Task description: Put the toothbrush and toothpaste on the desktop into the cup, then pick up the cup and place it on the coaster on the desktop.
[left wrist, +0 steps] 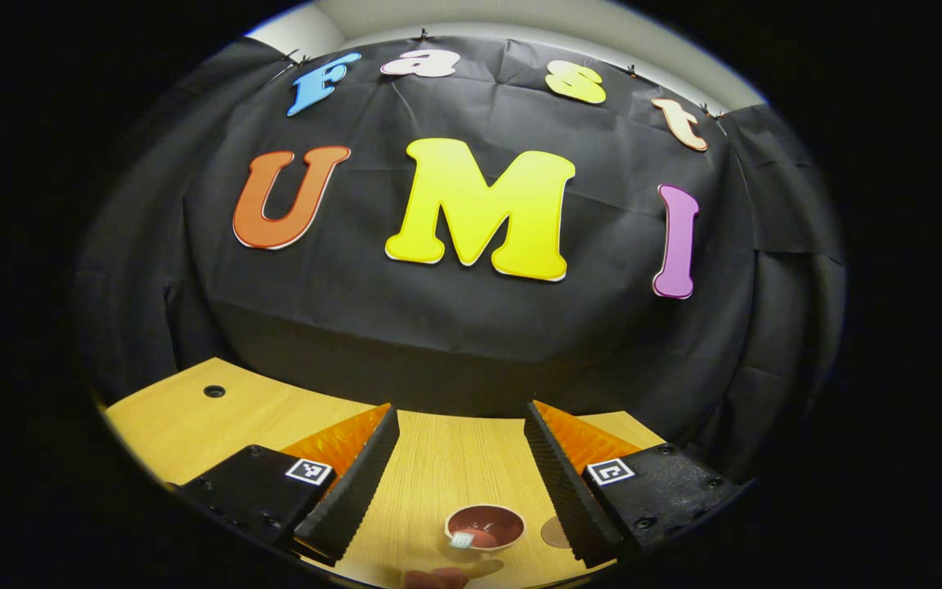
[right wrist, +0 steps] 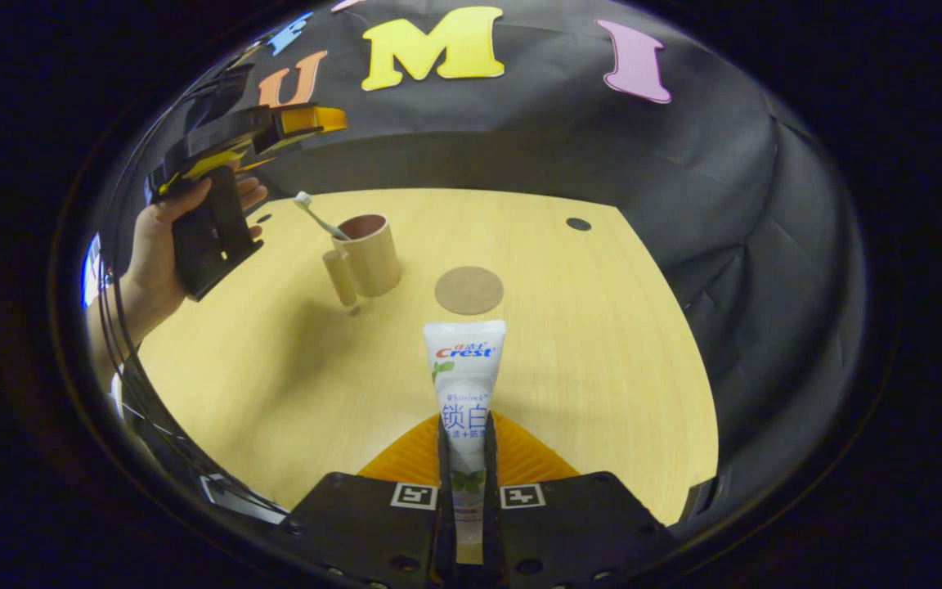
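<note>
Toothpaste (right wrist: 464, 368) sits clamped in the right gripper (right wrist: 466, 458), jaws closed tight on the tube's lower half, its flat crimped end pointing ahead over the surface (right wrist: 618, 343), on the near side of the cup (right wrist: 369, 254) and well short of it. That tube looks light and soft, a squeezable plastic skin that gives under pressure and could slide if pinched too gently; the grip across the flat faces, below the middle, looks to me a sensible place, though a hard squeeze near the cap might push paste out. Now the cup: it stands upright with its handle turned toward the camera in the right gripper view, and the toothbrush (right wrist: 317, 217) already leans inside it, bristles poking over the rim on the side away from the coaster (right wrist: 468, 290). The coaster lies bare just beside the cup, not under it. From the left gripper view, the left gripper (left wrist: 461, 458) hangs above the cup (left wrist: 485, 526) with jaws spread wide and nothing between them, the toothbrush head (left wrist: 461, 539) resting at the rim. The cup looks rigid and light; its handle or wall would offer a firm hold.
</note>
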Demonstrator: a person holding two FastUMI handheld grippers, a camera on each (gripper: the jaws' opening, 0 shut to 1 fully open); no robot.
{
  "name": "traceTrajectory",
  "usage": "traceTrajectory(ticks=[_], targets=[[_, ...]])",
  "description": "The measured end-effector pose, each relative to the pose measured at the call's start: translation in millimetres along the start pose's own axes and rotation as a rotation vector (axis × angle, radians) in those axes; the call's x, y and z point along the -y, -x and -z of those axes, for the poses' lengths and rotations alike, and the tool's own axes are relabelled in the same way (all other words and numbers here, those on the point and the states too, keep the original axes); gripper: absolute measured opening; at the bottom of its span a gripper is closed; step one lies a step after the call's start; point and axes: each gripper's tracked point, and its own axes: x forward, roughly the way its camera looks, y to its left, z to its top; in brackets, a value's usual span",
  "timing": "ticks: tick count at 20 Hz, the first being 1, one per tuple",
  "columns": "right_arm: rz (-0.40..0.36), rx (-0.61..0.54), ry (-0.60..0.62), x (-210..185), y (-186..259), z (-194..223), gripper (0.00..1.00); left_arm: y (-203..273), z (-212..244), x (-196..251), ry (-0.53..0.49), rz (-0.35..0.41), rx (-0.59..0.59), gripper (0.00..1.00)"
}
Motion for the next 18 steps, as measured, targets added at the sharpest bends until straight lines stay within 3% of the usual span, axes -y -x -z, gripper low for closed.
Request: traceTrajectory(ticks=[4, 14, 18], targets=[[-0.056, 0.091, -0.010, -20, -10, -39, 0.13, 26, -25, -13, -0.014, -0.028, 0.018, 0.97], [-0.235, 0.485, 0.040, -112, -70, -206, 0.12, 80, -51, -73, -0.006, -0.155, 0.023, 0.97], [-0.297, 0.571, 0.050, -146, -99, -233, 0.13, 88, -47, -94, -0.008, -0.198, 0.010, 0.97]])
